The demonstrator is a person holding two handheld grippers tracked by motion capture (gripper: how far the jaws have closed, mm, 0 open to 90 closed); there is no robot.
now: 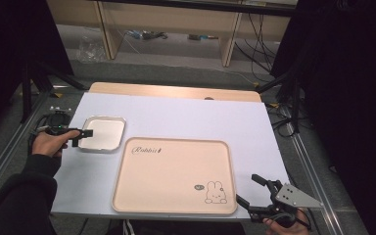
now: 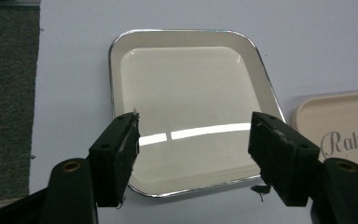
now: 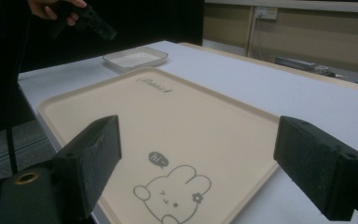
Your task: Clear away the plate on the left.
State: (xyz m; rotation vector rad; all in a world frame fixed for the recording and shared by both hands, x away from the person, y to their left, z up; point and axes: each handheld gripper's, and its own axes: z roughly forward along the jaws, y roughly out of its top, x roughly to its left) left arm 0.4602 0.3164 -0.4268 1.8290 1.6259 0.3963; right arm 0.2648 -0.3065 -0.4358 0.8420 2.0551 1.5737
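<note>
Fingers (image 2: 116, 154) of left gripper (image 2: 193, 154) astride white dish (image 2: 186, 93) rim

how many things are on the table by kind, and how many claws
small white dish with a metal rim: 1
large beige rabbit tray: 1
claws: 2, the left claw open over the dish, the right claw open by the tray's corner
total: 4

Glossy dish, matt tray on a smooth white table

The small dish (image 2: 186, 93) has a shiny metal rim and glazed cream inside; at its four o'clock, the beige tray (image 1: 171, 176) looks like matt plastic; table (image 1: 186, 115) smooth.
</note>
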